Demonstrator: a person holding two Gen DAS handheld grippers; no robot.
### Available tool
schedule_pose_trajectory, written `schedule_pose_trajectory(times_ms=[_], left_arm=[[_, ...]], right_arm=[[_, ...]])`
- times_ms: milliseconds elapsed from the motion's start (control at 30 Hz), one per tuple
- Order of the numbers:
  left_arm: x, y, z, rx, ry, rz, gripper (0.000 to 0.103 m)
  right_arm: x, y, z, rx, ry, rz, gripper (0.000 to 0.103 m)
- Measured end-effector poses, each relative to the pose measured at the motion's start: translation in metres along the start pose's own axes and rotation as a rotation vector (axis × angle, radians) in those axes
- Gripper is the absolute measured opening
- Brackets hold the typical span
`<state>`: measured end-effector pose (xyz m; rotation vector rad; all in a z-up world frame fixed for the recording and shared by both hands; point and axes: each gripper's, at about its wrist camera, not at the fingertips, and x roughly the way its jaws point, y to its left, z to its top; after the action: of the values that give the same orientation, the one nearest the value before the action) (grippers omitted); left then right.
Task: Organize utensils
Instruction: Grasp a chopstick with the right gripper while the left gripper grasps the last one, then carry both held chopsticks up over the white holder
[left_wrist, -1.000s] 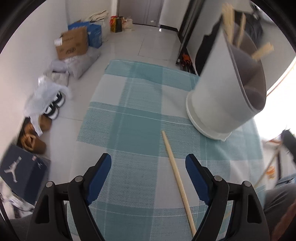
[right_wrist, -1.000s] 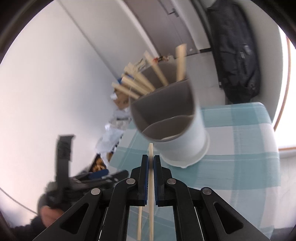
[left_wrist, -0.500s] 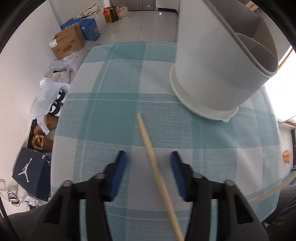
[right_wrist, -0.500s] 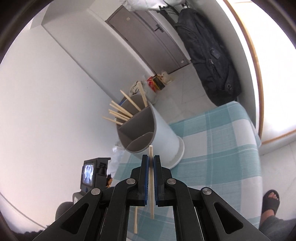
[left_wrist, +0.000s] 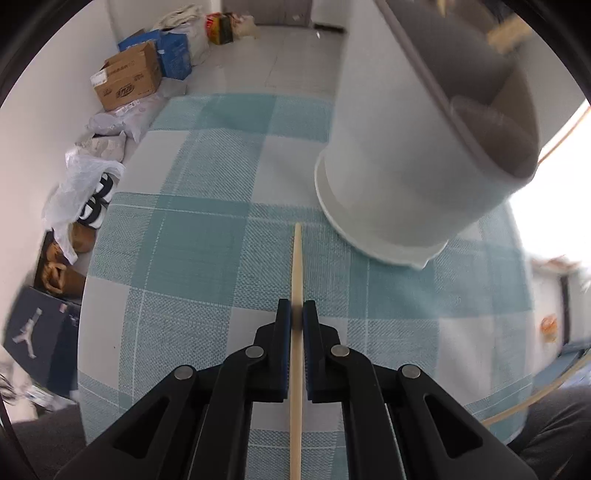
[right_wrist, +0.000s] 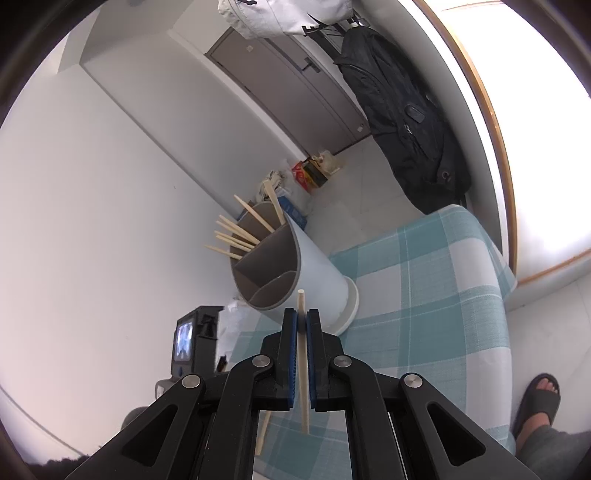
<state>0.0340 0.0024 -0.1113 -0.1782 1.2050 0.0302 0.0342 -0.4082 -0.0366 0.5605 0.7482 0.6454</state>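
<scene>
My left gripper is shut on a wooden chopstick that lies along the teal checked tablecloth; its tip points at the base of the white utensil holder to the right. My right gripper is shut on another chopstick, held above the table and back from the holder. The holder has grey inner compartments. Several chopsticks stand in its far compartment. The other gripper and its chopstick show low in the right wrist view.
Cardboard boxes, bags and shoes line the floor left of the table. A black backpack hangs by the door. A sandalled foot is at the table's right side. A small screen device stands left of the holder.
My left gripper has moved in over the lying chopstick and closed on it. My right gripper, still shut on its chopstick, has drawn up and away from the holder.
</scene>
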Motion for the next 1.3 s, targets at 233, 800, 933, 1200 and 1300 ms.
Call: schedule_pose_trajectory(times_ms=[233, 800, 933, 1200, 1300], left_arm=[[-0.058, -0.003, -0.009, -0.024, -0.238, -0.08, 0.002], [-0.092, -0.005, -0.018, 0.082, -0.42, -0.178, 0.002], [-0.103, -0.011, -0.02, 0.116, -0.429, -0.21, 0.001], [-0.12, -0.02, -0.013, 0.171, -0.454, -0.205, 0.001], [-0.128, -0.021, -0.009, 0.179, -0.46, -0.202, 0.001]], right_arm=[[0.0, 0.01, -0.001, -0.042, -0.015, 0.01, 0.004], [0.021, 0.053, -0.012, -0.218, -0.017, -0.047, 0.004], [0.025, 0.066, -0.009, -0.264, -0.023, -0.06, 0.004], [0.028, 0.084, 0.004, -0.319, -0.036, -0.079, 0.004], [0.024, 0.092, 0.014, -0.346, -0.046, -0.082, 0.004]])
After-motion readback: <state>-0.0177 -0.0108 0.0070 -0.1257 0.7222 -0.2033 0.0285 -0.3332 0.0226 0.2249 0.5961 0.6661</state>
